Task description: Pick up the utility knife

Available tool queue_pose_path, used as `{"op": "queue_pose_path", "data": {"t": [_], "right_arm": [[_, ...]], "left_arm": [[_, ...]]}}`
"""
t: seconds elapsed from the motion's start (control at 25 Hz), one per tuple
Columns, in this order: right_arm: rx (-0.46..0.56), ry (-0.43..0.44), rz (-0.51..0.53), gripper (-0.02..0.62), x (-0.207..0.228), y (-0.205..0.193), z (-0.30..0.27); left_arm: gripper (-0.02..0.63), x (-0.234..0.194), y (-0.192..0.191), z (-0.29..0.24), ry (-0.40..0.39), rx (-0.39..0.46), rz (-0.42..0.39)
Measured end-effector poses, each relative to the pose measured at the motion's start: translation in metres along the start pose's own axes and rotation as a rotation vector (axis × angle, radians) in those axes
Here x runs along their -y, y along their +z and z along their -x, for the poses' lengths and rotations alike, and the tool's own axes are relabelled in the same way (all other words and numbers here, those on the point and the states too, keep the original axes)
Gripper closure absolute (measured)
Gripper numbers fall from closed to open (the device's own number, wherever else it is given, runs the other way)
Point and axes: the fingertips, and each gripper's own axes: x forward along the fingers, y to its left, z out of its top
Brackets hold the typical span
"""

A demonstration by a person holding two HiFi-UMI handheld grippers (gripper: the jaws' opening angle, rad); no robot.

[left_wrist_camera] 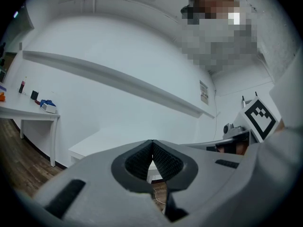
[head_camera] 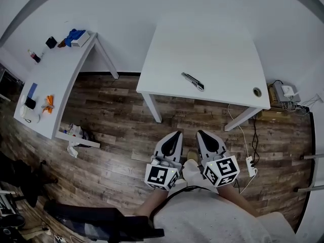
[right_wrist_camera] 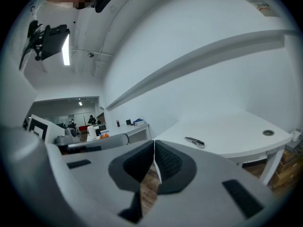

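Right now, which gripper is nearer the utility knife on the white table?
Right, narrowly. The right gripper hangs over the floor short of the table, almost straight below the utility knife in the head view; the left gripper sits beside it, further left.

Honestly, there's nothing here you can actually read. The marker cube [head_camera: 162, 176] on your left gripper [head_camera: 176, 134] and the one on your right gripper [head_camera: 201, 133] only show black-and-white square patterns, no letters or numbers. There's a small notice [left_wrist_camera: 204, 91] on the wall [left_wrist_camera: 118, 46] in the left gripper view, but its print is way too tiny to make out.
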Motion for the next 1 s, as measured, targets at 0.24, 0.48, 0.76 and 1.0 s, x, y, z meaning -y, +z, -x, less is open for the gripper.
{"op": "queue_pose_path", "data": {"t": [0.24,0.48,0.76,1.0], "right_arm": [[-0.012,0.018,-0.008,0.588,0.024,0.007,-0.028],[-0.027,0.019,-0.017,0.588,0.056,0.015,-0.055],[-0.062,0.057,-0.026,0.588,0.078,0.015,-0.086],[-0.076,0.083,-0.034,0.588,0.103,0.022,-0.105]], "left_arm": [[0.598,-0.020,0.001,-0.033,0.035,-0.001,0.003],[0.598,-0.026,0.002,-0.074,0.028,0.000,0.010],[0.598,-0.040,-0.002,-0.110,0.051,-0.012,0.014],[0.598,-0.050,0.004,-0.137,0.089,-0.005,-0.005]]}}
